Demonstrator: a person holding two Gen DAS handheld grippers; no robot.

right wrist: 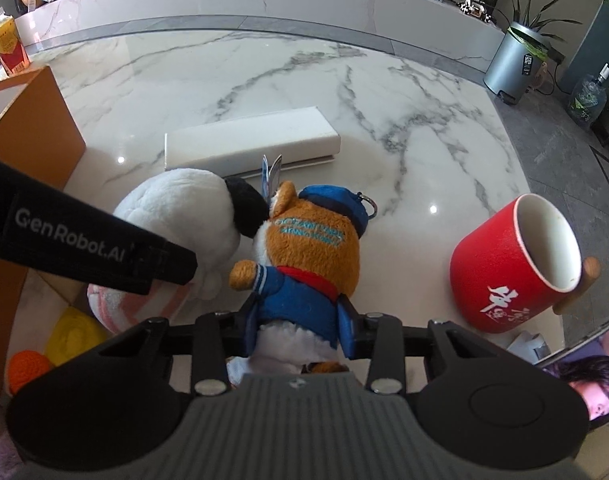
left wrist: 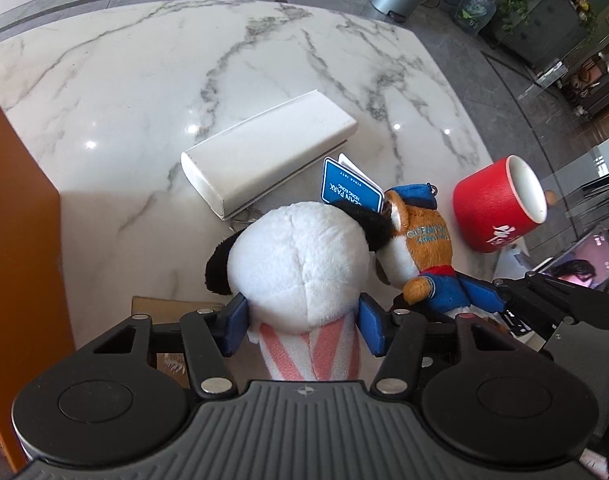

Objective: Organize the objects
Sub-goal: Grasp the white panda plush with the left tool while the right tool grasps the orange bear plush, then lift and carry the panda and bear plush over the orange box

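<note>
Clamping a white panda plush (left wrist: 296, 264) in the left gripper (left wrist: 302, 326) and a sailor-suited brown plush (right wrist: 304, 264) in the right gripper (right wrist: 298, 326), the person has sorted neither yet (the red mug (right wrist: 512, 264) lies tipped to the right, a white box (right wrist: 250, 146) waits ahead).

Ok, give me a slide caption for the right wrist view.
Right gripper clamps a brown plush beside a white plush, red mug nearby.

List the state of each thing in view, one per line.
left gripper: shut on the panda plush
panda plush: gripped, head forward
right gripper: shut on the fox plush
fox plush: gripped, tag attached
red mug: tipped, empty
white box: closed, lying flat
</note>
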